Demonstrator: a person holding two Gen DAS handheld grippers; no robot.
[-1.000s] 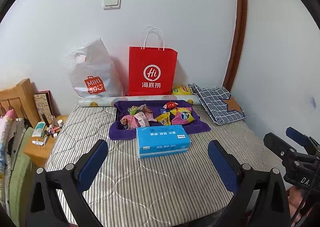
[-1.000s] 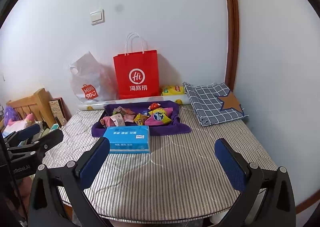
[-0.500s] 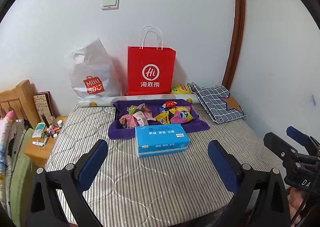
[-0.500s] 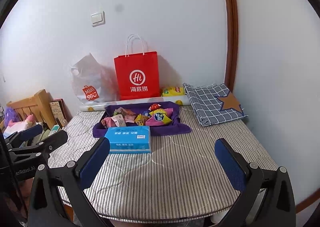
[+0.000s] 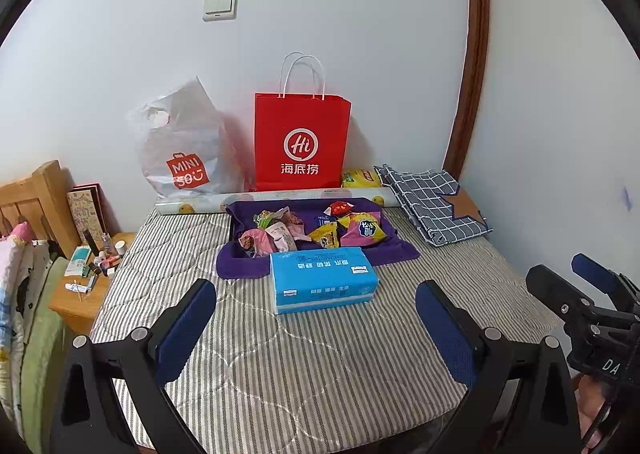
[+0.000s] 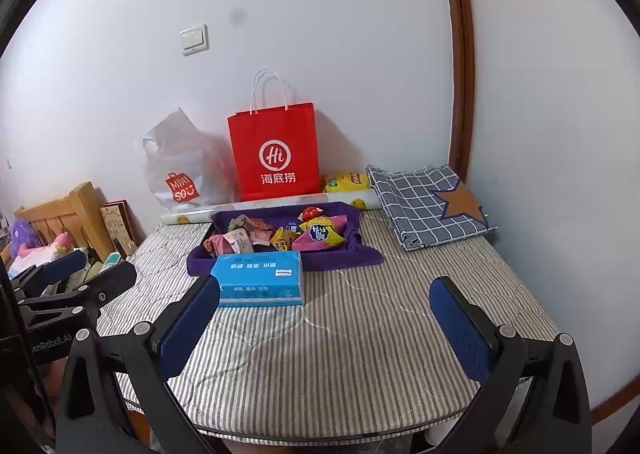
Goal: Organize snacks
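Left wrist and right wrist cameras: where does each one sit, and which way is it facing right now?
Left wrist: on the left gripper, above the table's near edge, facing the far wall over the blue tissue box; own open jaws show, plus the right gripper at right.
Right wrist: on the right gripper, further right, facing the same wall; own open jaws show, plus the left gripper at left.
Shared: tissue box, purple snack tray, red paper bag, striped table.

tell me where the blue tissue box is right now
In both views the blue tissue box lies mid-table, right in front of the purple tray of snacks.
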